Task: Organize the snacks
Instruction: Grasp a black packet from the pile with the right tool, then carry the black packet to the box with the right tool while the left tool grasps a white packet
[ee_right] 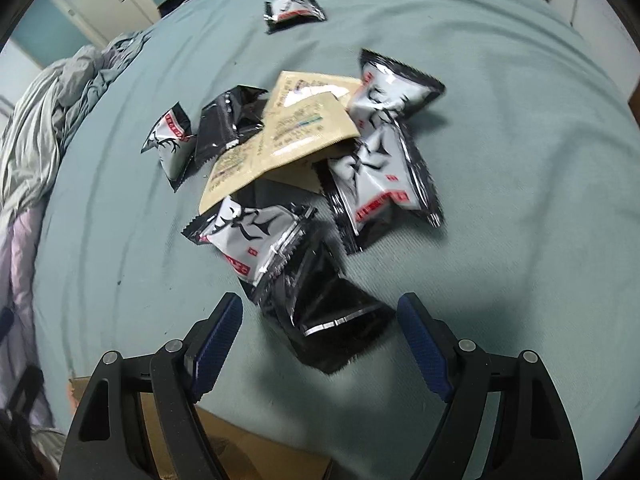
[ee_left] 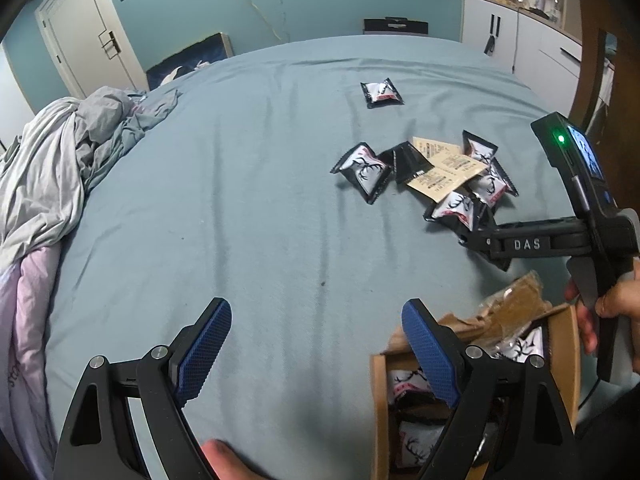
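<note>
Several black-and-white snack packets with antler prints and tan packets (ee_right: 304,128) lie heaped on the blue bedsheet (ee_right: 520,160). My right gripper (ee_right: 320,316) hangs open just above the heap's near end, a black packet (ee_right: 332,320) lying between and beyond its fingers, untouched. One packet (ee_right: 294,10) lies apart, farther back. In the left wrist view the same heap (ee_left: 440,172) sits right of centre, the lone packet (ee_left: 381,93) beyond it. My left gripper (ee_left: 316,320) is open over bare sheet, its right finger above a cardboard box (ee_left: 380,412) holding packets.
A crumpled grey blanket (ee_left: 60,160) is piled along the bed's left side. The box's corner (ee_right: 224,452) shows under my right gripper. A hand (ee_left: 612,312) holds the right tool at the right edge. White cabinets (ee_left: 520,36) and a door (ee_left: 80,40) stand beyond the bed.
</note>
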### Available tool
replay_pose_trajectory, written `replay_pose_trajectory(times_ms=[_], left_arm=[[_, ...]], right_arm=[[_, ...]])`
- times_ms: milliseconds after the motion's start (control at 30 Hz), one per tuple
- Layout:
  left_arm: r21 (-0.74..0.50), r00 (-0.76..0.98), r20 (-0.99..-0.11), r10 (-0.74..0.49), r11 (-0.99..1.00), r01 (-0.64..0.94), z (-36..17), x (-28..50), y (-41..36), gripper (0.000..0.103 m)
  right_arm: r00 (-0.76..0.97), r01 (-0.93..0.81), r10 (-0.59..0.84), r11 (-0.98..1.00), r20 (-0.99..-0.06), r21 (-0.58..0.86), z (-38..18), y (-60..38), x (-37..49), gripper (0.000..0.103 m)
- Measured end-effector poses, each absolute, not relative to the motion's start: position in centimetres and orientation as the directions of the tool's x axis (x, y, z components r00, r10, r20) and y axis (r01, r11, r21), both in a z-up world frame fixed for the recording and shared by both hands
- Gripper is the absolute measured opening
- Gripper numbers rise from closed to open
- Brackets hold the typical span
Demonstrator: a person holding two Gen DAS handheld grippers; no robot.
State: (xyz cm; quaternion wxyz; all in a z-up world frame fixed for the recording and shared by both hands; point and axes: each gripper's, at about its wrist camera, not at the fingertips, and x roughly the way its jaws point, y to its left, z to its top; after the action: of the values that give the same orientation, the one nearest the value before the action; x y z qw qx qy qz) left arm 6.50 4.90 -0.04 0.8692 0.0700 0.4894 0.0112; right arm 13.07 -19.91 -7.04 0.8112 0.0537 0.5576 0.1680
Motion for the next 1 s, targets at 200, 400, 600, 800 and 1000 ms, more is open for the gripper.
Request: replay_pose_trajectory(times_ms=[200, 400, 600, 800, 1000], left_arm=[[0.123, 0.533, -0.841, 0.09, 0.992, 0.026, -0.2, 7.5, 5.4, 0.088], [0.103, 0.543, -0.836, 0.081, 0.995, 0.009, -0.8, 9.4, 6.0, 0.088], [-0.031, 0.475, -0.879, -0.035, 0.999, 0.017, -2.9, 14.0, 7.0, 0.088], [-0.029, 0.469, -0.881, -0.061, 0.997, 0.075, -4.4, 17.8, 5.6, 0.088], [0.046, 0.443, -0.896, -0.023, 0.988, 0.145, -7.1, 21.8, 3.0, 0.088]], right_arm=[[0.331, -0.236, 0.35, 0.93, -0.876, 0.282, -7.4, -19.9, 13.0, 0.063], [0.357, -0.249, 0.406, 0.909, -0.841, 0.334, -5.9, -20.5, 12.7, 0.029], [0.453, -0.287, 0.472, 0.88, -0.756, 0.378, -1.9, -21.3, 11.2, 0.022], [0.485, -0.279, 0.511, 0.86, -0.71, 0.428, -0.6, -22.6, 9.7, 0.022], [0.473, -0.267, 0.52, 0.854, -0.711, 0.447, -1.4, -23.1, 10.3, 0.022]])
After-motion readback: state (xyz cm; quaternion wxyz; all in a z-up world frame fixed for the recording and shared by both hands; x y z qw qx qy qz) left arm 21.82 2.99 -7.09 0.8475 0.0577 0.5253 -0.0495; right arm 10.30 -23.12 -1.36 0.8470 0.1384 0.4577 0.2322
